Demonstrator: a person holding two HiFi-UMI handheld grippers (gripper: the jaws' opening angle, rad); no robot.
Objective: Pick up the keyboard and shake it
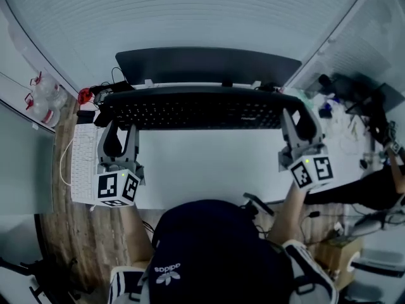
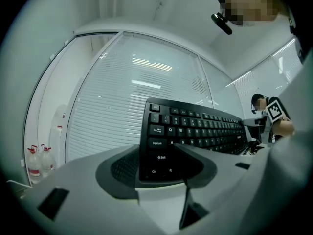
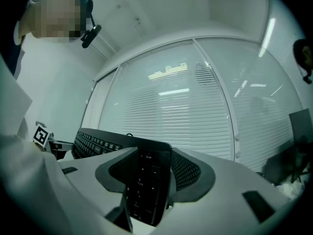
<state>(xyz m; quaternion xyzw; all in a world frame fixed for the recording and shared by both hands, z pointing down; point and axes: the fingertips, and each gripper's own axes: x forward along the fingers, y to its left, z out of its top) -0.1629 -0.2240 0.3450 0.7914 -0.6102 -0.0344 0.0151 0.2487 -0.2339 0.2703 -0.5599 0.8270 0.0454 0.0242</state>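
Note:
A black keyboard is held level across the far side of the white desk, raised off it, keys showing. My left gripper is shut on its left end. In the left gripper view the Ctrl and Shift keys of the keyboard sit between the dark pads of that gripper. My right gripper is shut on the right end. In the right gripper view the number-pad end of the keyboard stands edge-on in the right gripper.
A dark monitor stands just behind the keyboard. A white keyboard lies at the desk's left edge, with red-capped bottles beyond it. Cables and clutter fill the right side. Window blinds rise behind.

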